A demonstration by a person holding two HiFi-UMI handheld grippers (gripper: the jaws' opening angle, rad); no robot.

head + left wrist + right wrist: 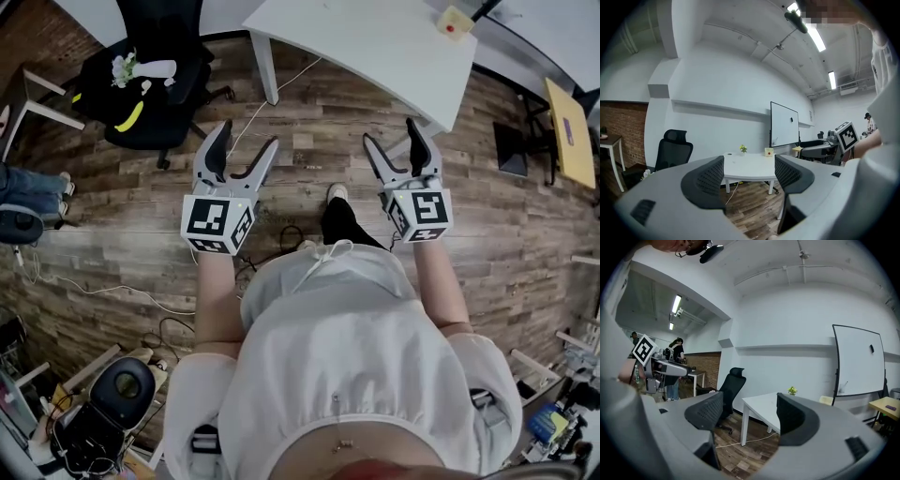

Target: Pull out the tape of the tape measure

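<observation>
Overhead, a person in a white top holds the left gripper [246,141] and the right gripper [390,133] out at waist height above a wood-plank floor [309,141]; both point toward a white table [375,47] that stands well ahead of them. Each gripper's jaws stand wide apart with nothing between them; the left gripper view shows only the table and floor through the gap, and the right gripper view shows the table's corner and a white cable [740,442] on the floor. A small yellow case with a red spot [456,22], apparently the tape measure, sits on the table's far side, well apart from both grippers; from the left gripper's camera it appears beside a small potted plant [743,148], in front of a whiteboard [784,124]. A black office chair [155,75] stands left of the table; the person's dark shoe with a white toe [336,194] shows on the floor between the two grippers.
</observation>
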